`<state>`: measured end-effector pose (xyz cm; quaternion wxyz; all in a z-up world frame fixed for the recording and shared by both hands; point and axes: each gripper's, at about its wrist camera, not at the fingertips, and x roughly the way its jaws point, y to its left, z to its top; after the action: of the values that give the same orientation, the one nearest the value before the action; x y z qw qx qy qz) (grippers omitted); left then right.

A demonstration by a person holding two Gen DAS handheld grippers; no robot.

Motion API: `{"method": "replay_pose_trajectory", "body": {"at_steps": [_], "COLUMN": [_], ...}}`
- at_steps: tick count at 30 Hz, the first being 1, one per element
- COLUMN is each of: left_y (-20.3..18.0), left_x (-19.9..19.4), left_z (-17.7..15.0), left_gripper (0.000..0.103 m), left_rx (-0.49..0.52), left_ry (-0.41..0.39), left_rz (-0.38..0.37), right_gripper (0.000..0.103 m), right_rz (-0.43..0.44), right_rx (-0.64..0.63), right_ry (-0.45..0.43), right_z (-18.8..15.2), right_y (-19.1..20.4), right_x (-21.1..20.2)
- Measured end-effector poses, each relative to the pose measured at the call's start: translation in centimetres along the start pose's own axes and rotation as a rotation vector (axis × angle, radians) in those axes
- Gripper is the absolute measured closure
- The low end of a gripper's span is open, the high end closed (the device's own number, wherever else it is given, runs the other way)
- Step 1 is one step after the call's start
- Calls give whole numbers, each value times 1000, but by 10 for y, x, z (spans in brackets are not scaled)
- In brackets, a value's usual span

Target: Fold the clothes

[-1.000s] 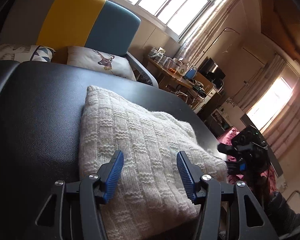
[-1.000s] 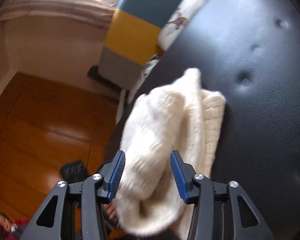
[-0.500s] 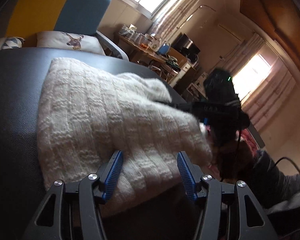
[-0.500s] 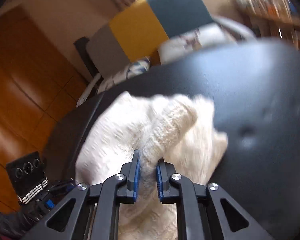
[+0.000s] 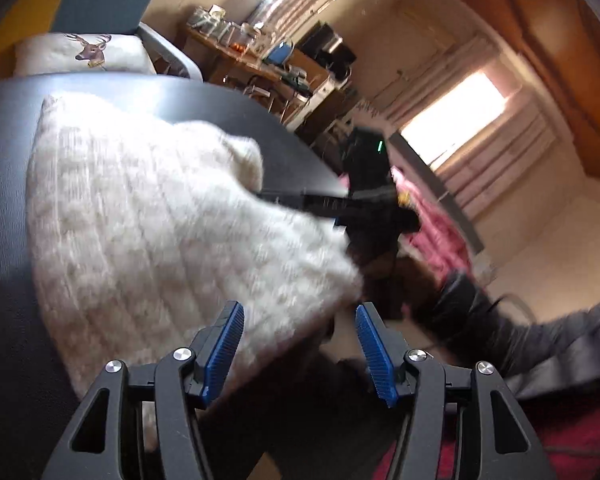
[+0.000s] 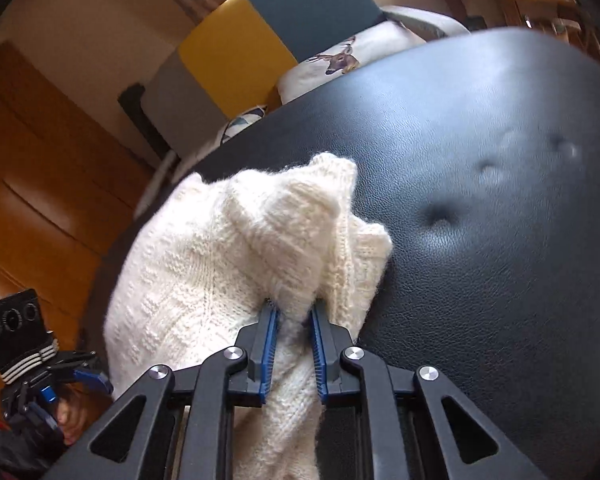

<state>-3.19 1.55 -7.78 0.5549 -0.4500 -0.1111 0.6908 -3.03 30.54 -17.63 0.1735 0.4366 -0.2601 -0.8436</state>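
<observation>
Right wrist view shows the white knit sweater [image 6: 204,264] in the middle and lower left of the frame. It lies bunched on the black padded worktop [image 6: 500,208]. A thick fold of it is pinched between the blue pads of the right hand-held gripper [image 6: 294,344]. The jaws are narrow and are easing a little wider, but the pads still press on the wool.

A second ago this gripper stood wide around the sweater. Then it closed on the fold. So the grab is done, and the sweater looks ready to be lifted or pulled over for the next fold.

In the left wrist view the sweater [image 5: 152,232] fills the left and middle of the frame, a bit blurry. The left hand-held gripper [image 5: 300,352] sits at the bottom with its jaws about half wide. Nothing is between them. A second ago the sweater lay under both its pads. Now only the left pad is over the wool, near its lower right corner, and the right pad is past the edge.

The right hand-held gripper [image 5: 364,200] shows dark in the middle right of that view, at the far edge of the sweater.

Behind the worktop, at the top of both views, are a deer cushion [image 6: 340,58] and a yellow and blue chair [image 6: 268,12].
</observation>
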Motion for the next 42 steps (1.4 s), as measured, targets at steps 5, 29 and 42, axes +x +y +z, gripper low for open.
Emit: {"method": "replay_pose_trajectory", "body": {"at_steps": [5,29,42], "left_y": [6,-14,-22], "left_x": [12,103,46], "left_z": [33,32,21], "left_gripper": [43,41,34], "left_rx": [-36,64,56], "left_ry": [-50,63,-75], "left_rz": [19,17,69], "right_gripper": [81,83,59], "right_rz": [6,379,276], "right_rx": [-76,-87,210], "right_ry": [-31,280,-84], "right_z": [10,-114,-36], "right_y": [22,38,-4], "right_x": [-17,-40,-94]}}
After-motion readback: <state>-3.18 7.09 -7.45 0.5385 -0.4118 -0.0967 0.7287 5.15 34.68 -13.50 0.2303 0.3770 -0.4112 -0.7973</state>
